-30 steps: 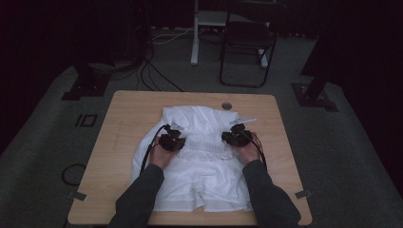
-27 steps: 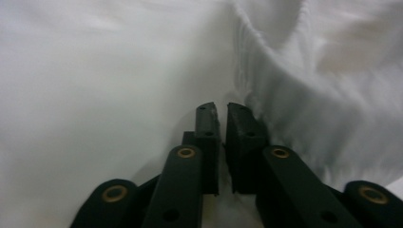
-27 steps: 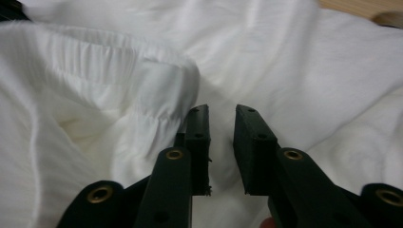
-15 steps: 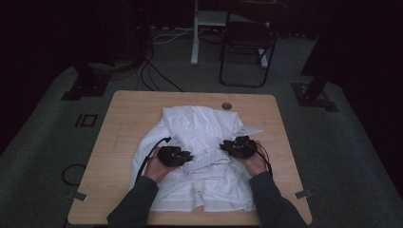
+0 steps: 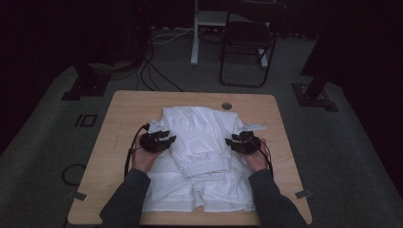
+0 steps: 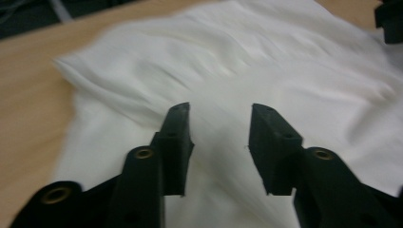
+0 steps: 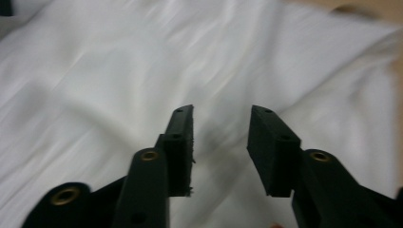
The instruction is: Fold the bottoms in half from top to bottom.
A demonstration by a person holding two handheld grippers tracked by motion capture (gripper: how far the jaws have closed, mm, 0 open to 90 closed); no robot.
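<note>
Left claw (image 5: 159, 141) released: jaws spread, nothing between them, seen clearly in the left gripper view (image 6: 219, 137). It sits over the left side of the white garment (image 5: 202, 156); cloth runs ahead of and under both jaws. Bare counter (image 6: 28, 95) lies off to its left past the cloth edge.

Right claw (image 5: 243, 141) also released: jaws parted with an empty gap in the right gripper view (image 7: 221, 137). Cloth (image 7: 142, 71) is ahead and below it, a strip of counter at the far upper right.

Garment position: spread on the wooden counter (image 5: 123, 109), between and beneath the two claws. It's folded over itself, and an elastic-looking hem (image 5: 206, 167) lies between the claws, slightly nearer the person. A cloth corner (image 5: 256, 126) sticks out just past the right claw.

Both claws are level with each other, on opposite sides of the folded part, jaws pointing inward. Can't tell whether the jaw tips touch the cloth; both gripper views are blurred.

Left hand (image 5: 142, 156) and right hand (image 5: 256, 159) sit behind their claws, dark sleeves coming in from the near edge. A small round thing (image 5: 226, 105) is on the counter beyond the garment, well apart from both claws.
</note>
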